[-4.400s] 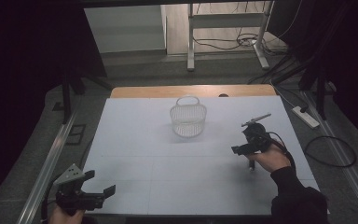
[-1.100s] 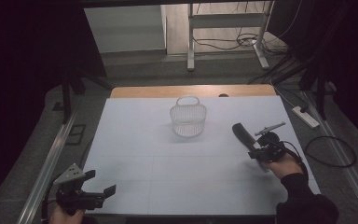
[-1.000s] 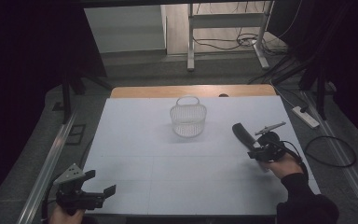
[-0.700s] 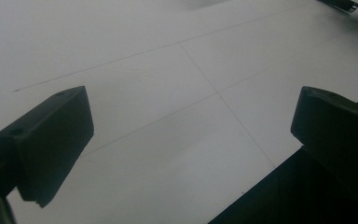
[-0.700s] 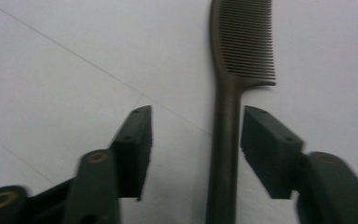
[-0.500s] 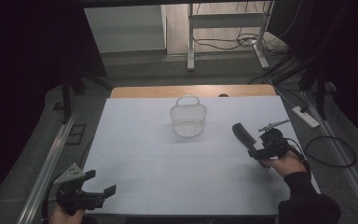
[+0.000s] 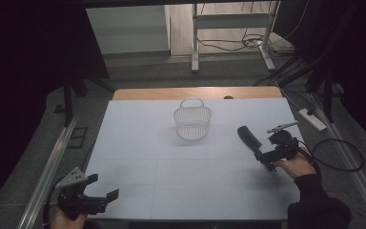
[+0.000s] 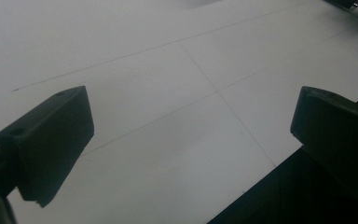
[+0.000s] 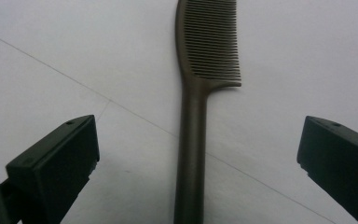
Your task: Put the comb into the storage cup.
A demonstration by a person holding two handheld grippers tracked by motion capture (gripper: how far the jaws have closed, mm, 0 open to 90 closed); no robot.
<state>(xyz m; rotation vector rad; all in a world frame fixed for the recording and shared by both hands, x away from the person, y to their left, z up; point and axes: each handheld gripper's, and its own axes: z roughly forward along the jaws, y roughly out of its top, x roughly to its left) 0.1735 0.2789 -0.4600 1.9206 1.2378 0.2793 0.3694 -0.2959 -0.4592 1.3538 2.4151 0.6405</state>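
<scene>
- A white wire basket point(image 7: 192, 123) stands mid-desk point(image 7: 138, 143), well left of the comb point(image 7: 249, 138).
- The comb lies flat between the right hand-held gripper's point(image 7: 267, 155) wide jaws, just opened, untouched.
- Left hand-held gripper point(image 7: 102, 198) gapes wide, empty.

Dim room: white-topped table point(image 7: 138, 143), grey floor point(image 7: 138, 76), metal frame legs point(image 7: 195, 43) behind.

Overhead and close tool views share the table point(image 7: 138, 143).

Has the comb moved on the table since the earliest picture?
Yes. The comb now lies on the white table, right of the basket; earlier the right tool held it farther right. Its jaws have just opened.
</scene>
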